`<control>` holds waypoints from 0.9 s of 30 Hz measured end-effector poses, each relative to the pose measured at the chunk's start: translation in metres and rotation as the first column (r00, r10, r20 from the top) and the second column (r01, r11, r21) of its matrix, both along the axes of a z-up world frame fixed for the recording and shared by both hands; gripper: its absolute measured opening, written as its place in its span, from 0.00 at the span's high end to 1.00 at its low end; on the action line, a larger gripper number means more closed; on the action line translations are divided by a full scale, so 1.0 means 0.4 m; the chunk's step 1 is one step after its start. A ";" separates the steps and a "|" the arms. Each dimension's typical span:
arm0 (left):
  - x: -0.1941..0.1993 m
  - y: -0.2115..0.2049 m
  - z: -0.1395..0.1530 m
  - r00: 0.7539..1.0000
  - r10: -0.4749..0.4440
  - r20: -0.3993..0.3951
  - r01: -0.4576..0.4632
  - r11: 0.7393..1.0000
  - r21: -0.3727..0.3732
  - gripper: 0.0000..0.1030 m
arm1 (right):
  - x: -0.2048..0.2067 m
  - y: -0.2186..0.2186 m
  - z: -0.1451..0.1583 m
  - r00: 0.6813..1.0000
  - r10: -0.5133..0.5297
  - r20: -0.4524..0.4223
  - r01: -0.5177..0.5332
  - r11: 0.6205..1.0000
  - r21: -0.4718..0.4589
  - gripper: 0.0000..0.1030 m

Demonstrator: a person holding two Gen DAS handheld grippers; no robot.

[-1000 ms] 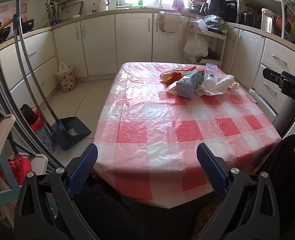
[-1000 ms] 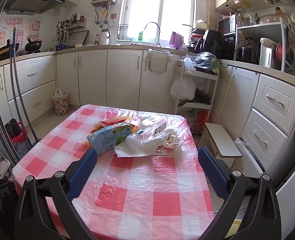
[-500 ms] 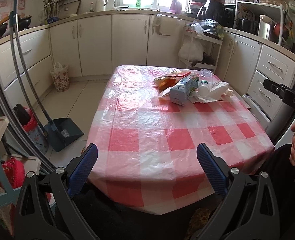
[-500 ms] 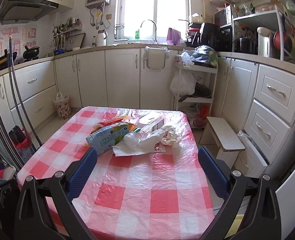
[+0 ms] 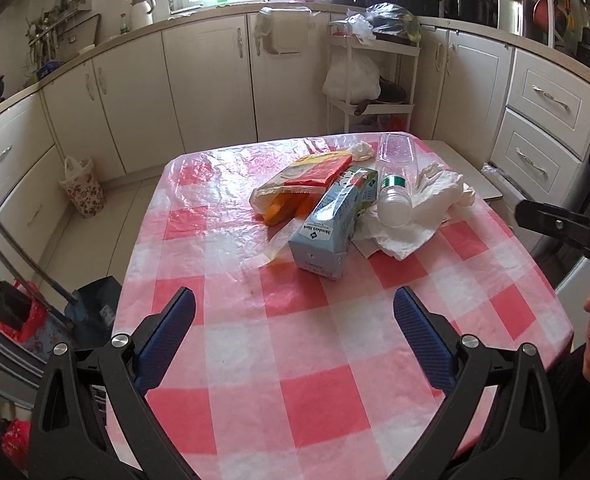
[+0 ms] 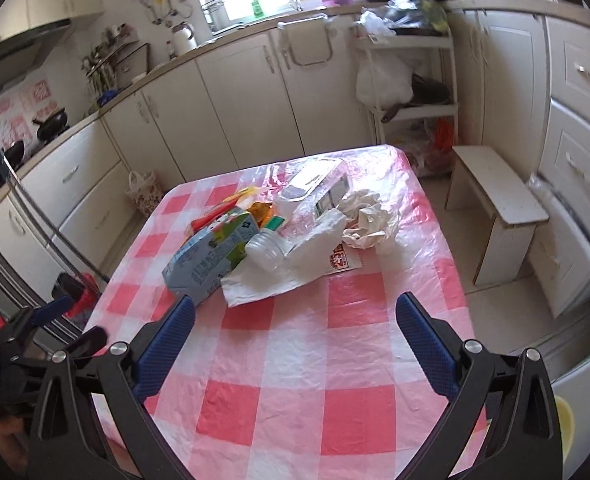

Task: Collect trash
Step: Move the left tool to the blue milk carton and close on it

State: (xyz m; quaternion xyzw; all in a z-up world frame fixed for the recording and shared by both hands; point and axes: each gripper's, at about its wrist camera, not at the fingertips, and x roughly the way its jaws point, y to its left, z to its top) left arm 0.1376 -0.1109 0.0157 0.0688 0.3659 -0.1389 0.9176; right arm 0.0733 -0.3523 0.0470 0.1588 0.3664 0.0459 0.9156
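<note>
The trash lies in one heap on the far half of the desk (image 5: 335,360), which is covered with a red and white checked plastic cloth. In the heap there is a light blue carton (image 5: 331,232) on its side, a clear plastic bottle (image 5: 393,178) touching the carton, crumpled white paper (image 5: 435,196) under the bottle, and an orange and red snack bag (image 5: 295,188) just beside the carton. The left gripper (image 5: 293,320) hangs over the near part of the desk with its blue pads wide apart, holding nothing. The right gripper (image 6: 295,320) is spread apart too and empty. The heap is ahead of both grippers and neither touches it.
</note>
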 end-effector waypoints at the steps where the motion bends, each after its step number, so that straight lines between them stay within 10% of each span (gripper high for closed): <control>1: 0.037 -0.015 -0.014 1.000 0.001 -0.013 -0.001 1.000 0.004 0.07 | 0.004 -0.008 -0.003 1.000 -0.003 -0.008 0.003 1.000 0.013 0.06; 10: 0.219 -0.103 -0.073 0.997 -0.048 -0.061 0.050 0.998 0.031 0.16 | 0.083 -0.102 -0.052 0.993 -0.067 -0.095 0.074 0.995 0.065 0.08; 15: 0.289 -0.137 -0.112 0.985 -0.097 -0.142 0.100 0.995 0.015 0.57 | 0.142 -0.079 -0.071 0.994 0.004 -0.113 0.003 0.998 0.065 0.23; 22: 0.296 -0.127 -0.113 0.978 -0.110 -0.176 0.101 0.993 -0.058 0.69 | 0.212 -0.054 -0.098 0.991 0.047 -0.124 -0.033 0.993 0.113 0.31; 27: 0.245 -0.075 -0.101 0.971 -0.100 -0.216 0.076 0.990 -0.119 0.69 | 0.244 -0.041 -0.116 0.988 0.076 -0.134 -0.049 0.980 0.193 0.63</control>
